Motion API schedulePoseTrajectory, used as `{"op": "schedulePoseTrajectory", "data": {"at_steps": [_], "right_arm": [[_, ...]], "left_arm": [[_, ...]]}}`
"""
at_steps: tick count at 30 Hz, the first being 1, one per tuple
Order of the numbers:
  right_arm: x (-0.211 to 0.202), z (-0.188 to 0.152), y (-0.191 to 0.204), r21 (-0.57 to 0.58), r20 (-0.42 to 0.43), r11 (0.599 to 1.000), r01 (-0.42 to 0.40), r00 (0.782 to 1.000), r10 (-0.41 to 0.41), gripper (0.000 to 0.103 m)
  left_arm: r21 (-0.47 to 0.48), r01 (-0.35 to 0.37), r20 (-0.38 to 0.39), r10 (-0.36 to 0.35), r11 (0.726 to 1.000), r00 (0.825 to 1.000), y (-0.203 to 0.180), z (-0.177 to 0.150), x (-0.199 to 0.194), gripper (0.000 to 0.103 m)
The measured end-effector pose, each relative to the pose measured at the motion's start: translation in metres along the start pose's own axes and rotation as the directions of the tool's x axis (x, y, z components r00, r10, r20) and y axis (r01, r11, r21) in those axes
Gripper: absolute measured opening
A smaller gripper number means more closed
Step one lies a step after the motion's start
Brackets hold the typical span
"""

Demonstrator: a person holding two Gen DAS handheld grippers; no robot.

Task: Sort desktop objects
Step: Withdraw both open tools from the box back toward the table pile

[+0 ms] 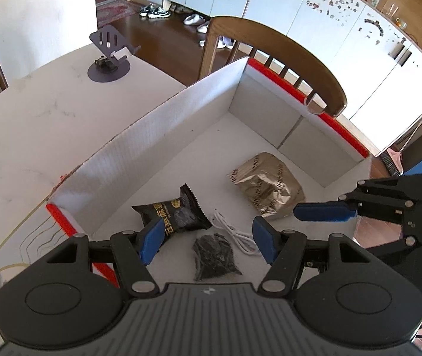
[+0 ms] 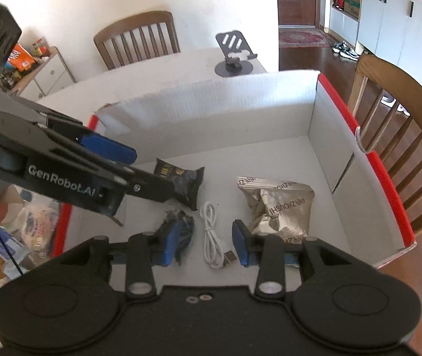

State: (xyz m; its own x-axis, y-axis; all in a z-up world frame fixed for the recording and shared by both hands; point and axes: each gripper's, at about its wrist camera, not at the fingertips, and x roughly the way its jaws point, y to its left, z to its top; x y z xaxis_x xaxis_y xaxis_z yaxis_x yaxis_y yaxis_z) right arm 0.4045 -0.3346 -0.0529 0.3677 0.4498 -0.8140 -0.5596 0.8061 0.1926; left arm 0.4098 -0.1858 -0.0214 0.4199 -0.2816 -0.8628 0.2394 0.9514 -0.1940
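Both grippers hang above the cardboard box (image 2: 359, 136). The left gripper (image 1: 208, 241) and right gripper (image 2: 205, 241) stand released, grasping nothing. On the box floor lie 4 items: white cable (image 2: 211, 237), black snack packet (image 1: 175, 213), gold foil bag (image 1: 267, 187), small dark pouch (image 1: 215, 256). All look light; the cable is limp, best pinched mid-coil; the foil is probably slippery, best gripped at a crimped edge.
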Motion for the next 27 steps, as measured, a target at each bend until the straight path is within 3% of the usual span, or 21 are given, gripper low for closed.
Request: {"op": "schedulePoseTrajectory", "data": {"at_steps": [10,13,19,22,27], "right_arm": [[-0.027,-0.005,0.005,-0.014,0.046,0.999,-0.030,0.998,0.031,0.049],[-0.032,-0.006,0.008,-0.027,0.048,0.999,-0.035,0.998,0.037,0.049],[-0.038,-0.009,0.009,-0.024,0.062,0.999,-0.034,0.997,0.035,0.053],[-0.044,-0.011,0.011,-0.018,0.083,0.999,-0.032,0.996,0.033,0.063],[-0.052,-0.016,0.016,-0.005,0.099,0.999,-0.036,0.994,0.036,0.066]], "left_arm": [[-0.003,0.018,0.050,-0.018,1.000,0.999,-0.010,-0.021,-0.032,0.065],[-0.010,0.015,0.076,-0.014,1.000,0.997,-0.009,-0.029,-0.044,0.075],[-0.009,0.019,0.124,-0.017,1.000,0.992,-0.011,-0.046,-0.067,0.079],[-0.007,0.020,0.145,-0.018,1.000,0.989,-0.013,-0.055,-0.076,0.082],[-0.010,0.035,0.170,-0.033,0.999,0.985,-0.013,-0.074,-0.089,0.083]]}}
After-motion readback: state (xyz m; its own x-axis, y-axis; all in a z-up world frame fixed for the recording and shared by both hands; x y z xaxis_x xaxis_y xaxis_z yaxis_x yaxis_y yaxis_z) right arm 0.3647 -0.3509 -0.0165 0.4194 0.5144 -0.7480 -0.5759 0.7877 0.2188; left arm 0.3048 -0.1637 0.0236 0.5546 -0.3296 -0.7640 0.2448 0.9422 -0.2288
